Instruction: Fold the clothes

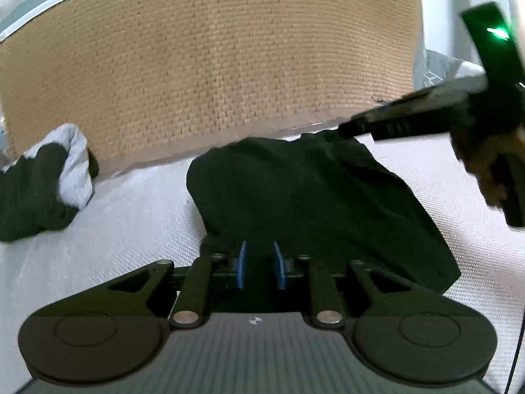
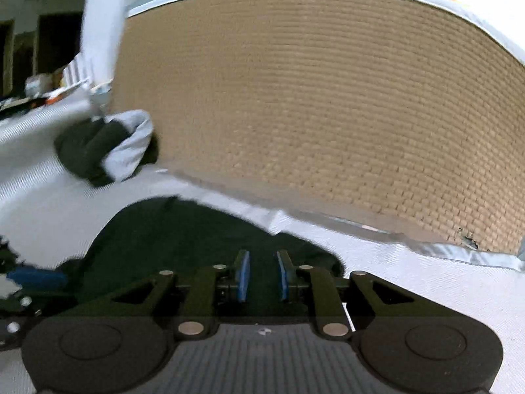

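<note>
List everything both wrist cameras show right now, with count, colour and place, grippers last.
Dark garment: one, black or very dark green, spread on the white cloth directly ahead of both grippers.
Bundled clothing: one heap, dark with a pale grey part, on the left against the woven panel's foot.
Woven panel: one, tan, white-edged, upright behind the clothes.
White cloth surface: one, white, textured, beneath everything.
Background clutter: blurred orange and white items above the panel; cannot identify.
Left gripper: black with blue pads, jaws apart, over the garment's near edge.
Right gripper: black with blue pads, jaws apart, over the garment; also seen entering the left view from the right.
</note>
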Available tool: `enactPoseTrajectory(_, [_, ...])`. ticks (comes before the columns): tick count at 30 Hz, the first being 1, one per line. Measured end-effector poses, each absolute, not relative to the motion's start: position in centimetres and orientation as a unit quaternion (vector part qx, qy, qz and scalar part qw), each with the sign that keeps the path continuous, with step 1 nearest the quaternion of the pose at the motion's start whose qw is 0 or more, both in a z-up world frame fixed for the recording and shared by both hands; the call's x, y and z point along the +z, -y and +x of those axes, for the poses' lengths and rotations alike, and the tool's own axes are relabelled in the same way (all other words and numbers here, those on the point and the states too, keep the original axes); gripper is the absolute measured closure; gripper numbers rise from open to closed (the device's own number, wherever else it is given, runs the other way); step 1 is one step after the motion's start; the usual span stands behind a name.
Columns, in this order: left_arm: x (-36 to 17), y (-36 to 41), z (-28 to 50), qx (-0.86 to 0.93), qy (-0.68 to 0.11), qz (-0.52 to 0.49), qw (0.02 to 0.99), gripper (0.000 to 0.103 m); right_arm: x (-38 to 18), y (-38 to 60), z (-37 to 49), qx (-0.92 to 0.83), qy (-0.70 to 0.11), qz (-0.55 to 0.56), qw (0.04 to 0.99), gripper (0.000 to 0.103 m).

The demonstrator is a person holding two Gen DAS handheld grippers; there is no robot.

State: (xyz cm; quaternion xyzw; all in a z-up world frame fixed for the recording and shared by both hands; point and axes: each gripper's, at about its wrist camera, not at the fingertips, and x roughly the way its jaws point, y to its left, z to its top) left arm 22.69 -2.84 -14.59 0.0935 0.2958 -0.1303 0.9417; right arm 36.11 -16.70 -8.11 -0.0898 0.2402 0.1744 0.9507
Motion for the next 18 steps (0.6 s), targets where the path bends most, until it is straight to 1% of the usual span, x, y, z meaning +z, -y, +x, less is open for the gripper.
enactPoseTrajectory(5, [-16.8,3.3,22.4,-0.094,-0.279,0.063,0.954,0.08,-12.4,16.5,36.5,0.164,-0.285,-0.077,0.941,0.083])
enactPoseTrajectory(8, [-17.9,3.6,22.6,-0.07,-0.273,0.056,0.958,0.08,-13.9,16.5,36.8,0.158,-0.285,-0.065,0.943,0.083])
enactPoseTrajectory(12, [-19.0,4.3,22.6,-0.039,-0.261,0.051,0.963,0.079,-14.7,16.1,36.8,0.132,-0.282,-0.041,0.949,0.083])
enactPoseTrajectory(18, [-18.9,4.6,22.3,-0.022,-0.263,0.038,0.964,0.079,-13.6,16.0,35.7,0.112,-0.28,-0.04,0.953,0.082])
